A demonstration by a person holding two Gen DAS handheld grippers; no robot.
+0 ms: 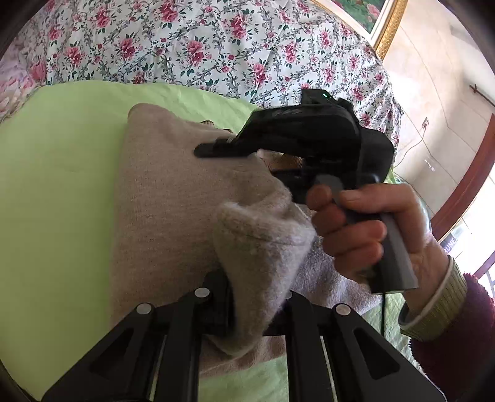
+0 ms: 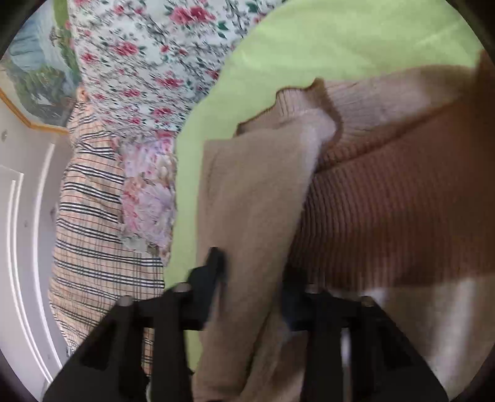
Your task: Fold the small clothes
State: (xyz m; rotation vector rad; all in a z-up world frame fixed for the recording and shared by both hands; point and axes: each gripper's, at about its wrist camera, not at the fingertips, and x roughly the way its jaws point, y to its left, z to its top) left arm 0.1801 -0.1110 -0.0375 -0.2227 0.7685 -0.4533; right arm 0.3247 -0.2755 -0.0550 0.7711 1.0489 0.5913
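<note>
A small beige knit sweater [image 1: 173, 198] lies on a light green sheet [image 1: 55, 173]. My left gripper [image 1: 250, 309] is shut on a folded edge of the sweater, which bunches up between its fingers. My right gripper [image 1: 216, 148], held in a hand, reaches over the sweater's far part with its fingers pressed on the fabric. In the right wrist view the right gripper [image 2: 250, 287] has a fold of the sweater [image 2: 253, 198] between its fingers, and the ribbed collar [image 2: 297, 105] lies ahead. That view is blurred.
A floral bedspread [image 1: 191, 46] lies behind the green sheet. A plaid cloth [image 2: 92, 198] and a pale floral pillow [image 2: 148, 198] lie left of the sheet [image 2: 340, 40] in the right wrist view. A framed picture [image 1: 371, 15] hangs on the wall.
</note>
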